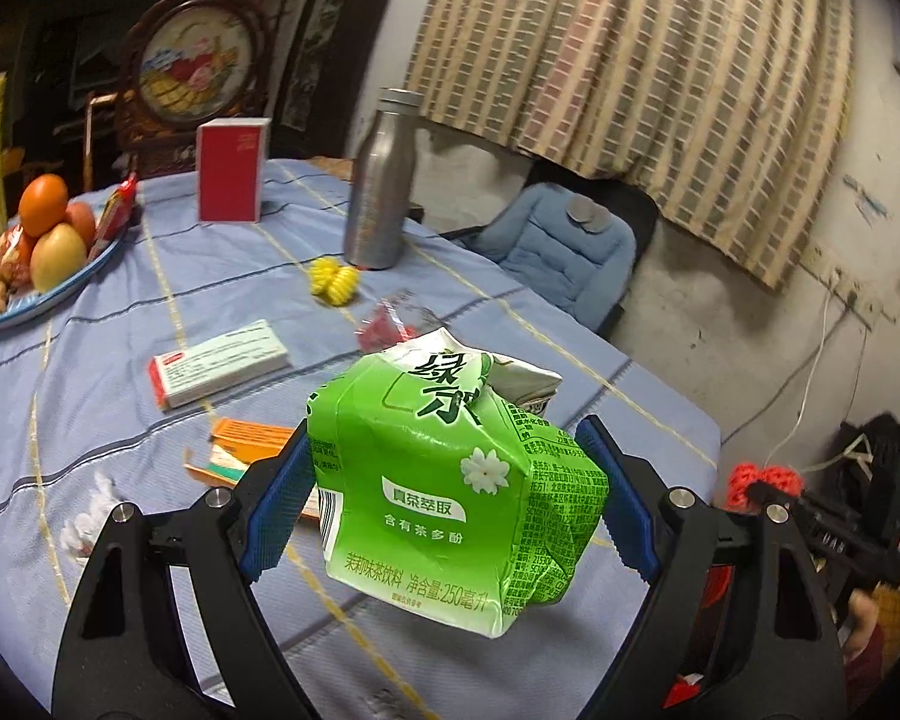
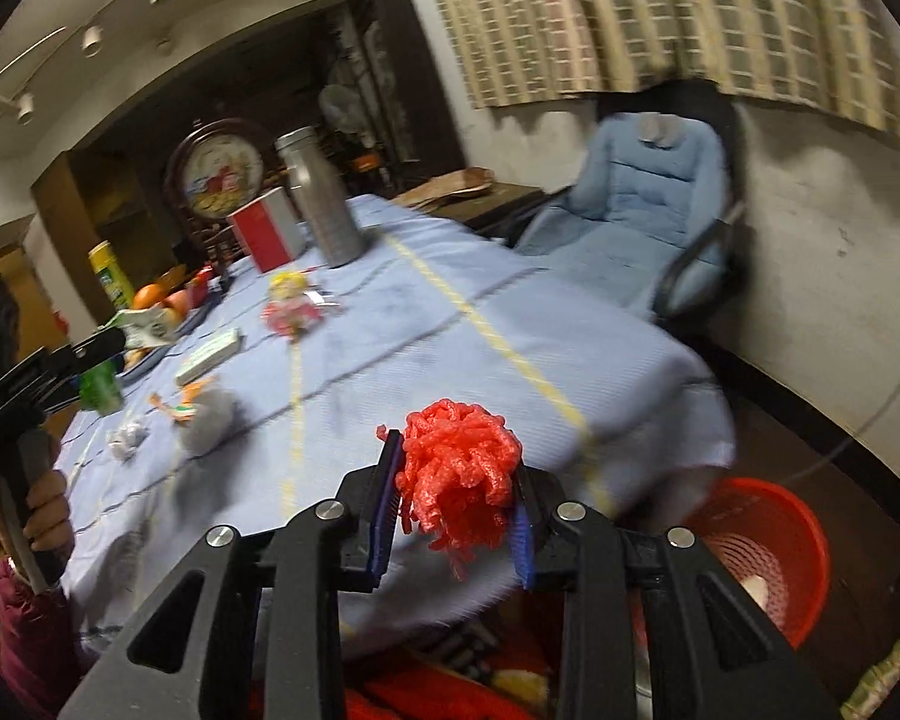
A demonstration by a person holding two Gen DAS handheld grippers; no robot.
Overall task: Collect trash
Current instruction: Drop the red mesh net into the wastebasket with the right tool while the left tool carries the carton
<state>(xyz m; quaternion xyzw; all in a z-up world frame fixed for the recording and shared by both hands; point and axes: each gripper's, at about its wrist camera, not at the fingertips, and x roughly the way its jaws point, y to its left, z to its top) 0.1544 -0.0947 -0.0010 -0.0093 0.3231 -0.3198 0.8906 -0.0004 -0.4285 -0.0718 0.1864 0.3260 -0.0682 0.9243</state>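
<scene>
My left gripper is shut on a crumpled green tea carton and holds it above the blue tablecloth. My right gripper is shut on a red foam net at the table's near edge, above and left of a red mesh basket on the floor. In the right wrist view the left gripper with the green carton is at the far left. On the cloth lie a crumpled white tissue, a torn orange box, a red wrapper and a yellow foam net.
A steel bottle, a red box, a white medicine box and a fruit plate stand on the table. A blue padded chair is beyond the table's right side. A cable hangs on the wall.
</scene>
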